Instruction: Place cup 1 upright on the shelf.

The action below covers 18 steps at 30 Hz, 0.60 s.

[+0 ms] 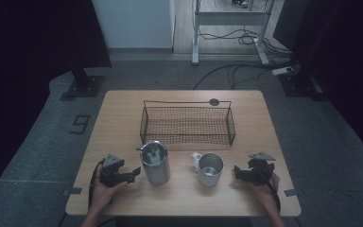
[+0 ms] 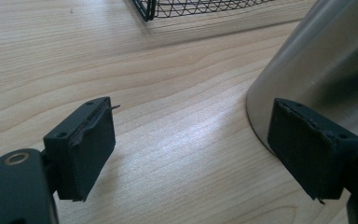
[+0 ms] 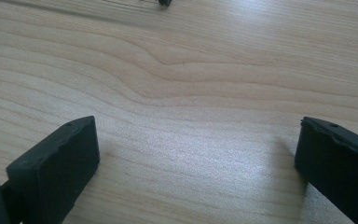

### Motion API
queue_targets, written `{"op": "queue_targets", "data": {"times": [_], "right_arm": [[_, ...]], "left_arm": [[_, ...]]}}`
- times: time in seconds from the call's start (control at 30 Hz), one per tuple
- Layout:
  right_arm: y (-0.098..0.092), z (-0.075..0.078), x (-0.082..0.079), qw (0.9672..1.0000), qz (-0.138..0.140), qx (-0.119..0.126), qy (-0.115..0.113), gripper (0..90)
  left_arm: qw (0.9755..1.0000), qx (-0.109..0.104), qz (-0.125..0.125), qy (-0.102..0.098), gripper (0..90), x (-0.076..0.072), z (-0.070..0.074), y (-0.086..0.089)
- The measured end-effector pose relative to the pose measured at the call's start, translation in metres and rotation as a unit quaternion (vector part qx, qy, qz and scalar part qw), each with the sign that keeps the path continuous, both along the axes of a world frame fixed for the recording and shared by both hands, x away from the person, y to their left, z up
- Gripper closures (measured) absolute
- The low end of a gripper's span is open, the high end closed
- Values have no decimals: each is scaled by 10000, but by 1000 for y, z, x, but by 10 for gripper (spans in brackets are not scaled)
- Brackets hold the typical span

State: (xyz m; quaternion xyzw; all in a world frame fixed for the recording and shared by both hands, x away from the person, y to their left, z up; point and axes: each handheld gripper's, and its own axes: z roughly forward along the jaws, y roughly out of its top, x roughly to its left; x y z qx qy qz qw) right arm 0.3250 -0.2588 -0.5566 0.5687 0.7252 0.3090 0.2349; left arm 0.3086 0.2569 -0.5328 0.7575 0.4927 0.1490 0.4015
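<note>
A tall steel tumbler [image 1: 155,163] with a lid stands on the wooden table [image 1: 118,123], just in front of a black wire basket [image 1: 187,124]. To its right stands a steel mug [image 1: 210,168] with its handle at the left. My left gripper [image 1: 131,173] lies low on the table left of the tumbler, its jaws open and pointing at it. In the left gripper view the tumbler's wall [image 2: 321,60] rises right behind the right jaw, and nothing lies between the jaws of the gripper [image 2: 191,144]. My right gripper [image 1: 238,172] rests right of the mug, open [image 3: 196,158] over bare wood.
The basket [image 2: 168,7] holds nothing and takes up the table's middle. A small dark disc [image 1: 214,101] sits at its back edge. Beyond the table are a desk frame [image 1: 231,28], cables on the floor and dark curtains at both sides.
</note>
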Motion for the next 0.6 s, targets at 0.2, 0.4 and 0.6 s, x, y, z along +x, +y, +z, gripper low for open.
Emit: {"op": "queue_targets", "data": {"times": [0.2,0.4,0.6], "right_arm": [[0,0,-1,10000,-32,-1,-5,0],[-1,0,-1,10000,-32,0,-13,0],[0,0,-2,10000,-48,-1,-14,2]], "left_arm": [[10000,-59,-12,-3,155,-1,2,0],[9999,-128,-14,-47,155,-3,5,1],[9999,-49,-68,-101,162,-5,6,-1]]}}
